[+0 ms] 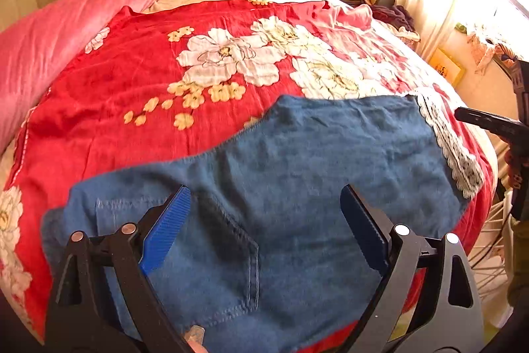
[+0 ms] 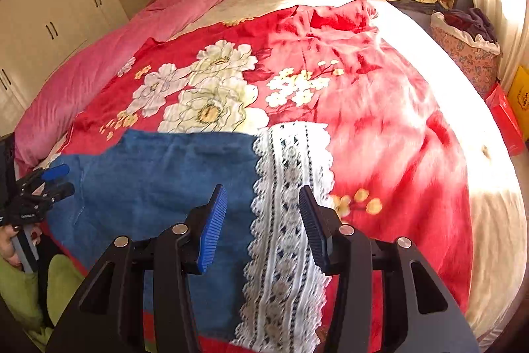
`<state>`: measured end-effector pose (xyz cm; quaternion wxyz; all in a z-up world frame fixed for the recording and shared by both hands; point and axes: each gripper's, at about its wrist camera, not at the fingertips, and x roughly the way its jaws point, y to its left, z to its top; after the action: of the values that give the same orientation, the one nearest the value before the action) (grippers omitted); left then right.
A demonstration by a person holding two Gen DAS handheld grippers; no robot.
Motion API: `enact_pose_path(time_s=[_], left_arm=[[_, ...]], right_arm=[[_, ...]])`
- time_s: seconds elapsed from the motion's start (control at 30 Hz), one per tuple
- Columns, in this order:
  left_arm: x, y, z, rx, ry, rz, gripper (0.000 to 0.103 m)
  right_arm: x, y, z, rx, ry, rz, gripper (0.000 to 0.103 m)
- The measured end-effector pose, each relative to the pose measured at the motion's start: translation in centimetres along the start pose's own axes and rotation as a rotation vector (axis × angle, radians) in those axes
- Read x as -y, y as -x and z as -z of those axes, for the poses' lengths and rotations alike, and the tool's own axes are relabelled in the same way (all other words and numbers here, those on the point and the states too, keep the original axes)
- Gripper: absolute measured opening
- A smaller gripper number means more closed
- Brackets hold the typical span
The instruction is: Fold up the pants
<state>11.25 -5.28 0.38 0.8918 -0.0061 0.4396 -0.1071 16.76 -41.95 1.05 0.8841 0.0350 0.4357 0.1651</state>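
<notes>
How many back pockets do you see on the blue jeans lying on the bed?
1. The back pocket lies on the jeans between the open left tool's fingers, in the left wrist view. A second may be hidden under the fold or outside the picture.

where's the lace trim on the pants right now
In the right wrist view, the lace trim lies flat on the red floral blanket, below the open right gripper.
</notes>
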Motion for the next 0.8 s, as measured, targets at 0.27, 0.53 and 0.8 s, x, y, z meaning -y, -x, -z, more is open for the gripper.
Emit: enact_pose_path(time_s=[0.27, 0.53, 0.8], left_arm=[[-0.4, -3.6, -4.5, -0.01, 0.017, 0.024, 0.085], [-0.9, -10.1, -5.9, -0.09, 0.054, 0.032, 0.085], [1.6, -9.1, -5.5, -0.06, 0.003, 0.057, 0.004]], right_arm=[[3.9, -5.6, -3.7, -0.075, -0.07, -0.032, 0.044], [4.6, -8.2, -2.8, -0.098, -0.058, -0.083, 0.043], [3.5, -5.5, -2.8, -0.016, 0.007, -0.137, 0.016]])
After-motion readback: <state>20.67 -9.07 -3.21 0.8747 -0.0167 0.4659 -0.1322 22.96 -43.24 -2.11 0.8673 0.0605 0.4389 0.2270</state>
